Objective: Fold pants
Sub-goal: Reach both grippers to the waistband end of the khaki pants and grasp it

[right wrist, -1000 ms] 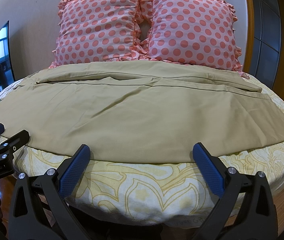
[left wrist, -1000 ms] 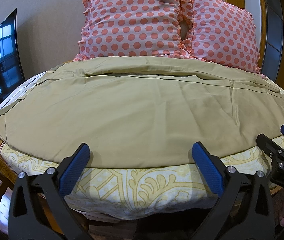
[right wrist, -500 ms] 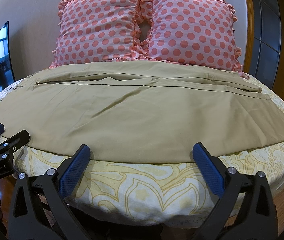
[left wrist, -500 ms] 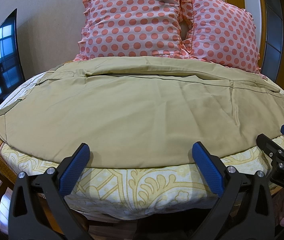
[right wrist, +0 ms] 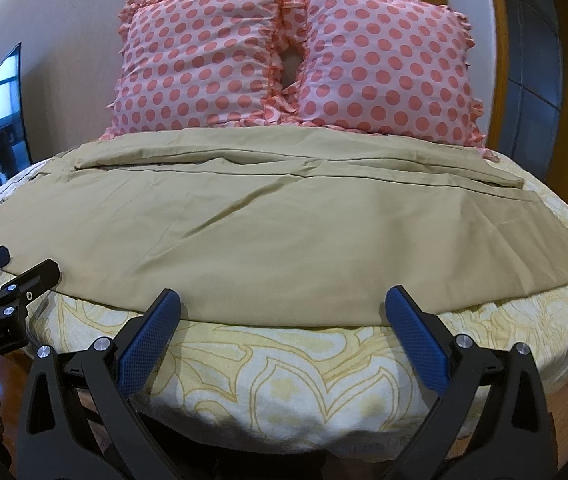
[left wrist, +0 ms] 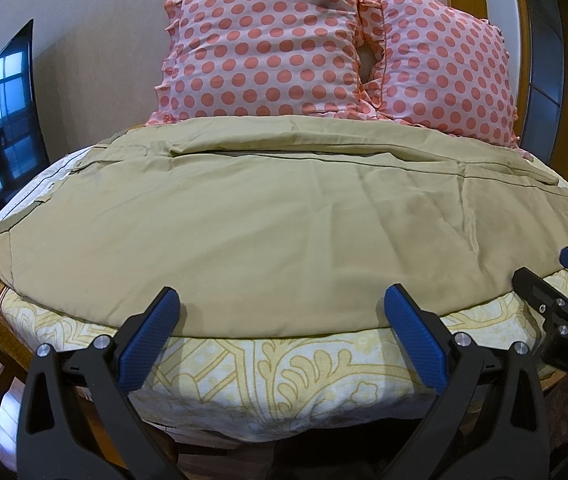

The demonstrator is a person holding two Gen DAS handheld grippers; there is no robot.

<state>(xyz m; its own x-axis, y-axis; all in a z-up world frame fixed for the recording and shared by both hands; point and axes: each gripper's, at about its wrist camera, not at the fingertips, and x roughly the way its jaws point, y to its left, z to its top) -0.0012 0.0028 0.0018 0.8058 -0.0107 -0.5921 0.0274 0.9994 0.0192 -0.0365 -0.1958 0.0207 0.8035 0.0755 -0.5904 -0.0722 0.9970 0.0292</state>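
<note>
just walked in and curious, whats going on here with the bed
A person holds a gripper in each hand at the near edge of the bed. Tan pants lie spread flat across it, below two polka-dot pillows. The left gripper and the right gripper are both open and touch nothing. No fold has been started.

We hold our left tool (left wrist: 280, 324) and right tool (right wrist: 282, 322) side by side, level, both spread wide with nothing between their fingers.
</note>
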